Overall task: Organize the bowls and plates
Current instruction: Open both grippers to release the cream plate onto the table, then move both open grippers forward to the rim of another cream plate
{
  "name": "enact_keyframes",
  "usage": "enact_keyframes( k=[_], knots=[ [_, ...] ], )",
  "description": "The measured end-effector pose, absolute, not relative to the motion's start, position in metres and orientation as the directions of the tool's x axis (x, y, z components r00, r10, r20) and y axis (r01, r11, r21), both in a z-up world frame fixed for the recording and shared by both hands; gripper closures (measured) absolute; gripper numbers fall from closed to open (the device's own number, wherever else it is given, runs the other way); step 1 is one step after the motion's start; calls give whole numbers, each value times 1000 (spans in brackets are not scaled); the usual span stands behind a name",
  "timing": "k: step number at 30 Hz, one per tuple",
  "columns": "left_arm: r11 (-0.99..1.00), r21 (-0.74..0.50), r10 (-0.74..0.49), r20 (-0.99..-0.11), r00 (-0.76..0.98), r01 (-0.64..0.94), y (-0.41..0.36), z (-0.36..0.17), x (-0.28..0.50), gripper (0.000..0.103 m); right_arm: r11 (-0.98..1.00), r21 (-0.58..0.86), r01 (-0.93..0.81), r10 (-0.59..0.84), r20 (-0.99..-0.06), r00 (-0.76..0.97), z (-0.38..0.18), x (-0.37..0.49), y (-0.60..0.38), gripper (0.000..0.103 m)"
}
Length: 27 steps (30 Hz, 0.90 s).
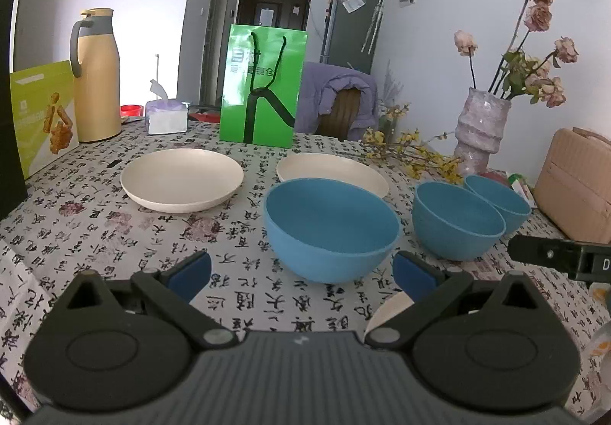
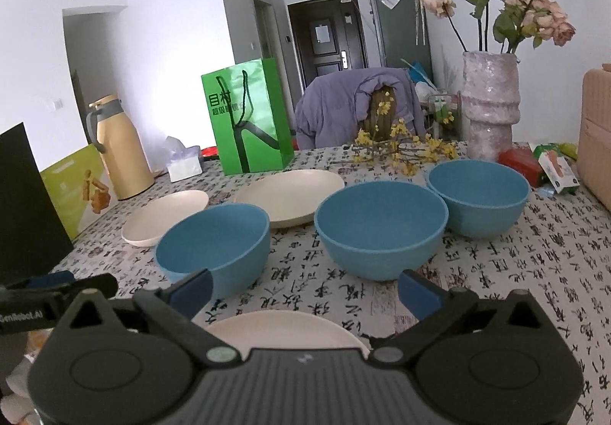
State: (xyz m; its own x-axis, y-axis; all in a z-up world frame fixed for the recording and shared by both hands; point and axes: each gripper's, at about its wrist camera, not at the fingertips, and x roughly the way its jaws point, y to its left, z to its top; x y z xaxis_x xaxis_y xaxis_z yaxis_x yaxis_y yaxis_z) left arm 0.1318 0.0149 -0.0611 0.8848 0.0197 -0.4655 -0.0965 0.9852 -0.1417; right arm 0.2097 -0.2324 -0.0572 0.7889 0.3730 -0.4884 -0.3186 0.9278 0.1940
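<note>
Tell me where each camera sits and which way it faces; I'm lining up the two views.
Left wrist: low over the table, facing the doorway; nearest blue bowl ahead; own open left tongs show, the right tongs' arm at the right edge.
Right wrist: further right, same heading; middle bowl ahead, a cream plate under its open right tongs.
Shared: three blue bowls, plates, green bag, vase.
</note>
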Motion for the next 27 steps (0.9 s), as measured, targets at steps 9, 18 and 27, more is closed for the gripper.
enact_keyframes(
  k=[9, 18, 27],
  knots=[
    [980, -166, 19, -469, 883, -110, 38, -56, 143, 0, 922, 206, -328, 387, -481, 786, -49, 229, -219, 0],
    [973, -182, 46, -437, 898, -139, 64, -42, 154, 0, 916, 217, -337, 400, -458, 794, -34, 251, -199, 0],
    [960, -222, 62, -425, 903, -170, 92, -36, 169, 0, 908, 230, -351, 419, -462, 782, -28, 273, -179, 0]
  ],
)
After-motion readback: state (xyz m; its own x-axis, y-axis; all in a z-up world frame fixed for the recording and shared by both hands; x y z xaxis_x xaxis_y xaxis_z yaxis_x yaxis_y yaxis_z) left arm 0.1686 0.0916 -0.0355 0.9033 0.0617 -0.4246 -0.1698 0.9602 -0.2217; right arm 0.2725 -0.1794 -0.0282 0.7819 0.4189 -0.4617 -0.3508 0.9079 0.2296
